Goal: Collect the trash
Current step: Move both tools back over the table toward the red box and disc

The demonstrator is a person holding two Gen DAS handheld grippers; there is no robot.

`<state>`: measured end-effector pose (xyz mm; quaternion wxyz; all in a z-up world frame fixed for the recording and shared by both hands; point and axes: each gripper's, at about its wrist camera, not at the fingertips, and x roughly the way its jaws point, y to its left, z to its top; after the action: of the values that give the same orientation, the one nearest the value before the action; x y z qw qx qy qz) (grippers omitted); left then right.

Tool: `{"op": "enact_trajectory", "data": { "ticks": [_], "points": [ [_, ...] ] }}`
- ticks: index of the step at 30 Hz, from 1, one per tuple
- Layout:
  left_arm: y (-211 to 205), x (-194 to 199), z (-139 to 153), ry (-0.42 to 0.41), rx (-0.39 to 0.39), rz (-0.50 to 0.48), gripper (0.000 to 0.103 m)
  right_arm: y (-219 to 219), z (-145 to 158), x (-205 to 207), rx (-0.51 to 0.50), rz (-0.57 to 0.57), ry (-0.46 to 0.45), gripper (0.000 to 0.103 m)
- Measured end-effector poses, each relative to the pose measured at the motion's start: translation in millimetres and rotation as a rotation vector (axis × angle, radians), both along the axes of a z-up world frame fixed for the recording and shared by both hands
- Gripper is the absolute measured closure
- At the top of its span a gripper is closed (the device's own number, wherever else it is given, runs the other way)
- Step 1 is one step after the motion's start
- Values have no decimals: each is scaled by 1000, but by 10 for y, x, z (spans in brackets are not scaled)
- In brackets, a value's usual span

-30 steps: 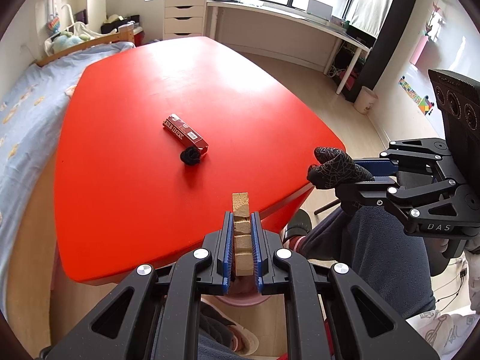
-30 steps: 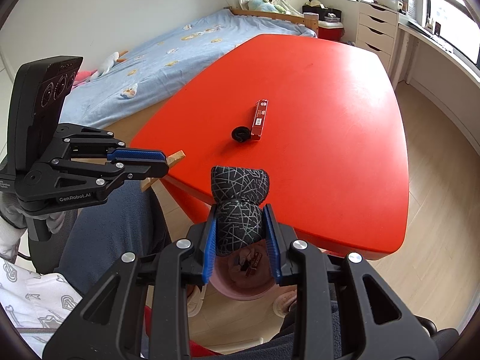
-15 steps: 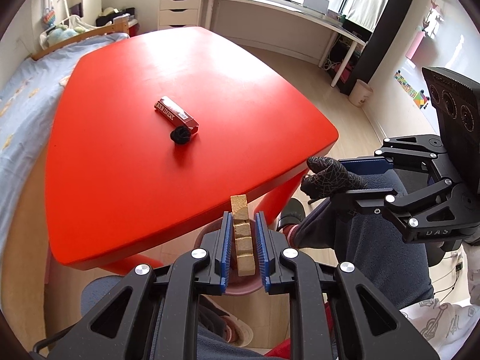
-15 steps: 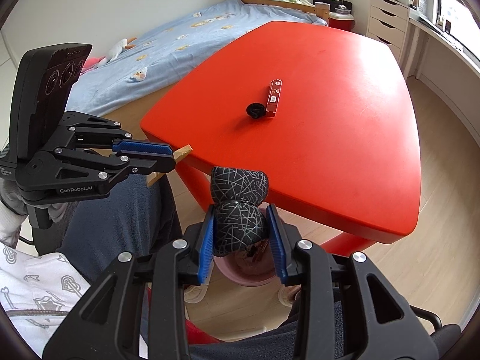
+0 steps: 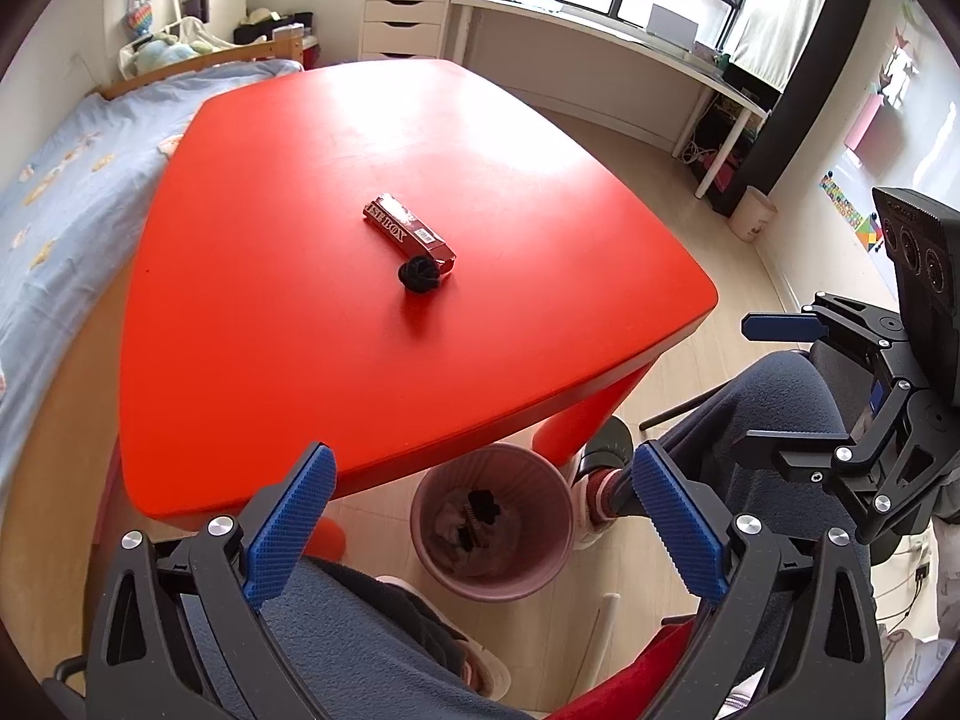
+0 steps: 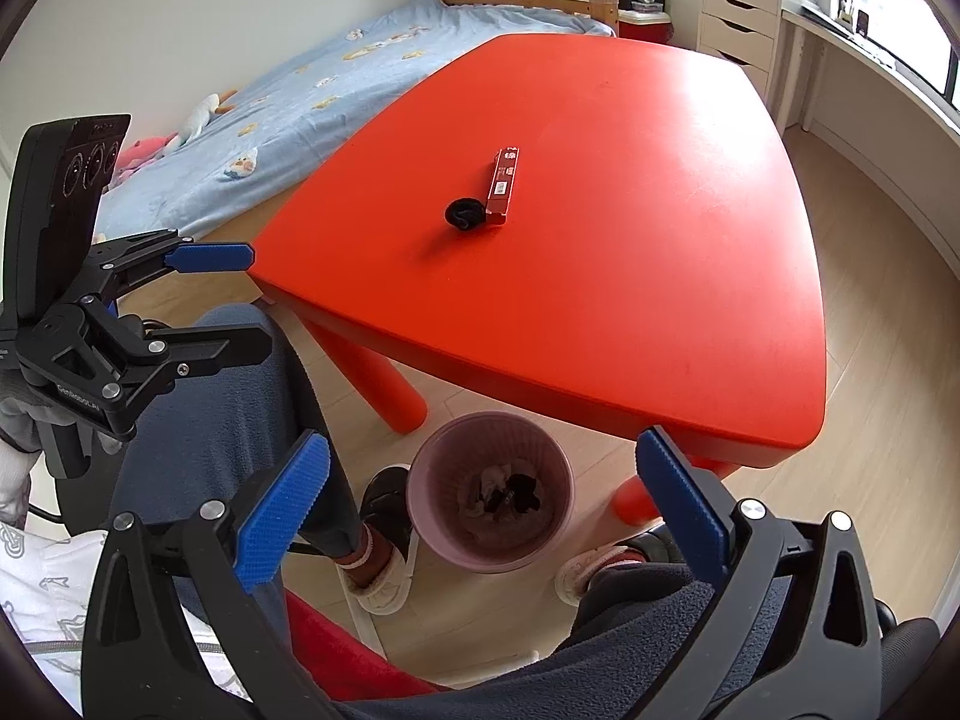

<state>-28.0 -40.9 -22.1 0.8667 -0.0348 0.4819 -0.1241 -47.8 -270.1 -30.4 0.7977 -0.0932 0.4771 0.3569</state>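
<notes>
Both grippers hang over a pink bin (image 5: pixel 553 564) (image 6: pixel 561 531) on the floor under the near corner of the red table (image 5: pixel 336 372) (image 6: pixel 612 312). My left gripper (image 5: pixel 480 468) (image 6: pixel 261 300) is opening wide, with nothing between its blue pads. My right gripper (image 6: pixel 483 450) (image 5: pixel 747 381) is also opening, and its jaws are bare. Dark and pale scraps lie in the bin. On the tabletop a long red box (image 5: pixel 411 234) (image 6: pixel 503 186) lies flat, with a small black clump (image 5: pixel 418 273) (image 6: pixel 463 213) touching its near end.
A person's legs in dark trousers (image 5: pixel 774 420) and shoes (image 6: pixel 384 576) flank the bin, and red table legs (image 6: pixel 384 384) stand close by. A bed with a blue cover (image 5: pixel 54 192) runs along the table's far side. White drawers (image 5: pixel 405 24) and a long desk (image 5: pixel 600 42) line the window wall.
Both grippers went from shut to wide open. The tan block strip is gone from the left jaws and the black webbed ball from the right jaws. Both views now show the bin below.
</notes>
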Motion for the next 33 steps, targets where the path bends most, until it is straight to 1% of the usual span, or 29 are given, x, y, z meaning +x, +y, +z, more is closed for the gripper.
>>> {"op": "enact_trajectory", "data": {
  "ticks": [9,15,25,33],
  "points": [
    [7,7,-16,2,1,1,8,-25,25,57,20,-19,8,3],
    [30,73,-12,-2,2,-12,8,21,93,157,26,-28,-11,3],
    [91,313,-19,-13,34,-24,8,199,203,603,36,-54,-27,3],
    [114,539,-51,-14,55,-36,8,476,183,1063,19,-55,-24,3]
  ]
}}
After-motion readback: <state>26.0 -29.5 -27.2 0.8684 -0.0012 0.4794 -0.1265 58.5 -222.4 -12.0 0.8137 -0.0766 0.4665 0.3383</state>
